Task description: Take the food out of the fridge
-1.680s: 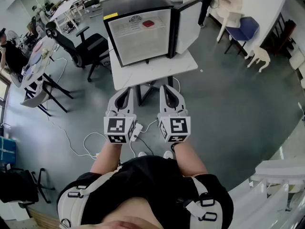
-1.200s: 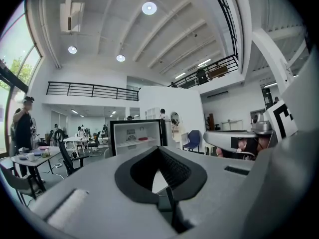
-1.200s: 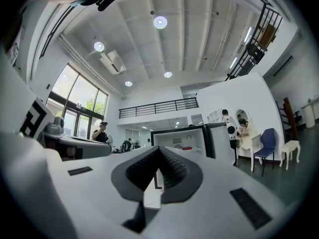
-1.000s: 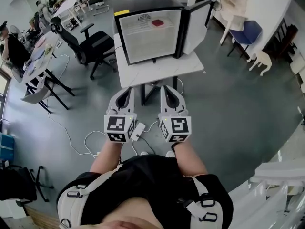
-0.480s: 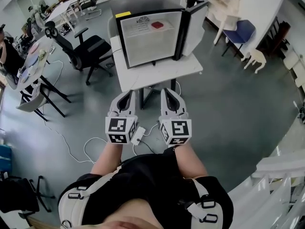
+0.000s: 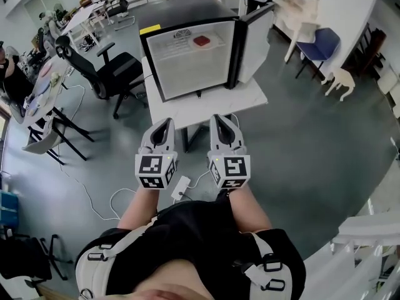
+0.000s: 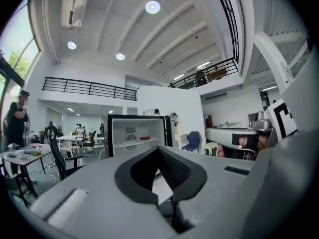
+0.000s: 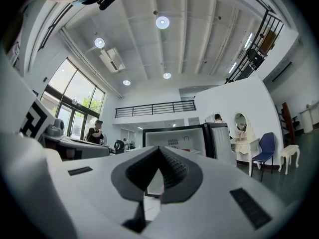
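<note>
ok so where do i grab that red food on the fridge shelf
Probably by its near edge, coming level through the fridge's open front: the red food lies flat and low on the upper shelf, with little room above, and the door stands open at the right. Finer shape: too small to tell.

White table (image 6: pixel 209 109) carries the open fridge (image 6: pixel 187 17).

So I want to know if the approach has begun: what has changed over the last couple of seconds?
The person has stepped nearer. The black mini fridge and its white table sit closer, and the left gripper and right gripper now show at the table's front edge. Nothing was gripped or released. Unchanged: both grippers' jaws shut and empty, fridge door open, red food on its shelf.
</note>
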The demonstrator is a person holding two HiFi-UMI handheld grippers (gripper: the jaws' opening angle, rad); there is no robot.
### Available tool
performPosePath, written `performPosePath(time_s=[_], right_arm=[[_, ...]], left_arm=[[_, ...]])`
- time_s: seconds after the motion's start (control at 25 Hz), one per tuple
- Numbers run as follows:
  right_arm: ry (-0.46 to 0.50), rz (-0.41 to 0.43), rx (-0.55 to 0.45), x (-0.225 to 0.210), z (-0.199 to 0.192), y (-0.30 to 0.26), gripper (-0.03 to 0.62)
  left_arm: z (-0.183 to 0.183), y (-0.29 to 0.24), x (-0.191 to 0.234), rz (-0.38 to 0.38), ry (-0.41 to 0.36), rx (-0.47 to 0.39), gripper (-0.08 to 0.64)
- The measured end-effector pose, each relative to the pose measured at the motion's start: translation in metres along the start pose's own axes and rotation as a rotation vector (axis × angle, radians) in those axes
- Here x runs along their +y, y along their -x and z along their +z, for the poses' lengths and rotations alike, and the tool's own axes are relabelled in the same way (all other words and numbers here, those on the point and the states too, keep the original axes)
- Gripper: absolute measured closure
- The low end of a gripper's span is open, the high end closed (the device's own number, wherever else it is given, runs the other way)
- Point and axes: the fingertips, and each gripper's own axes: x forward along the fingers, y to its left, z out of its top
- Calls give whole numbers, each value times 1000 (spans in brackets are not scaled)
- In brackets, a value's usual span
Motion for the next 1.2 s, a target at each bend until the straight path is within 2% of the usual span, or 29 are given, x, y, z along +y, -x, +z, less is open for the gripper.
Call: performPosePath(time_s=[0.28, 0.76, 1.04, 1.2], right_arm=[[-4, 59, -4, -68, 0, -69, 584], [-23, 197, 34, -161, -8, -168, 584], [-25, 295, 49, -183, -11, -212, 584], [-37, 309, 55, -190, -16, -234, 584]], left_arm=[[15, -91, -2, 52, 4, -1, 557], [26, -219, -14, 160, 7, 58, 557], [31, -262, -5, 238, 18, 70, 557], [29, -276, 4, 257, 17, 78, 557]])
